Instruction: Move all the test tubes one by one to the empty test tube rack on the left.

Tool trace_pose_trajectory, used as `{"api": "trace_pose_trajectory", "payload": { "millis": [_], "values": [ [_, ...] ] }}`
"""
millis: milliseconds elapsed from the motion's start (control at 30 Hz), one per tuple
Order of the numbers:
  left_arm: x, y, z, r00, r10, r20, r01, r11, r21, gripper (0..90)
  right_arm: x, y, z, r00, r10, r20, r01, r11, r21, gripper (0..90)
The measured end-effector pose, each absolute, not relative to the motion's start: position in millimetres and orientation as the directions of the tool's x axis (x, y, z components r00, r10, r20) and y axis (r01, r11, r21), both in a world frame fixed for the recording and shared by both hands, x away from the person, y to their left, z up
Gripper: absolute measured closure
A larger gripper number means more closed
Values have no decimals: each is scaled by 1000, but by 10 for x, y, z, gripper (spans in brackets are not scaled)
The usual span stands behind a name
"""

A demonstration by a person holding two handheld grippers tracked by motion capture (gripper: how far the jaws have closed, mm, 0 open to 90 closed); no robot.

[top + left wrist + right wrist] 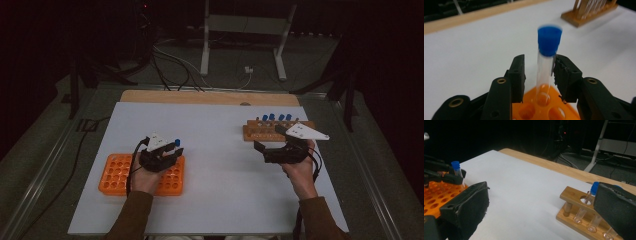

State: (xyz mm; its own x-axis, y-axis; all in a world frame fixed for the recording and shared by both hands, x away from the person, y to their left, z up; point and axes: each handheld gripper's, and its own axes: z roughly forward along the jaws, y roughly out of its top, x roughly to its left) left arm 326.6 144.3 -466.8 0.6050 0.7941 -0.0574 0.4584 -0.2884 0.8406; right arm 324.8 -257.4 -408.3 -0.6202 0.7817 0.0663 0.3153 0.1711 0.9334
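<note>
One blue-capped tube stands in the orange rack, the left tool released around it. The right tool hangs wide open, empty, near the wooden rack, where several tubes wait.

Clear test tube, blue screw cap. Stands upright, seated in a corner hole of the orange rack. Rack lies flat on the white tabletop, near-left area. Tube looks empty.
</note>
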Motion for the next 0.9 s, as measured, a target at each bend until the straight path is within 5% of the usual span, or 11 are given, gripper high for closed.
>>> {"api": "trace_pose_trajectory", "payload": {
  "millis": [267, 900],
  "values": [
    [3239, 1406, -4591, 607, 795, -27, 440, -307, 844, 770, 3245, -2584, -4109, -621, 780, 72, 320, 168, 932, 0],
    [3163, 1426, -4683, 604, 796, -25, 470, -330, 819, 740, 3247, -2605, -4136, -615, 785, 79, 327, 162, 931, 5]
  ]
}}
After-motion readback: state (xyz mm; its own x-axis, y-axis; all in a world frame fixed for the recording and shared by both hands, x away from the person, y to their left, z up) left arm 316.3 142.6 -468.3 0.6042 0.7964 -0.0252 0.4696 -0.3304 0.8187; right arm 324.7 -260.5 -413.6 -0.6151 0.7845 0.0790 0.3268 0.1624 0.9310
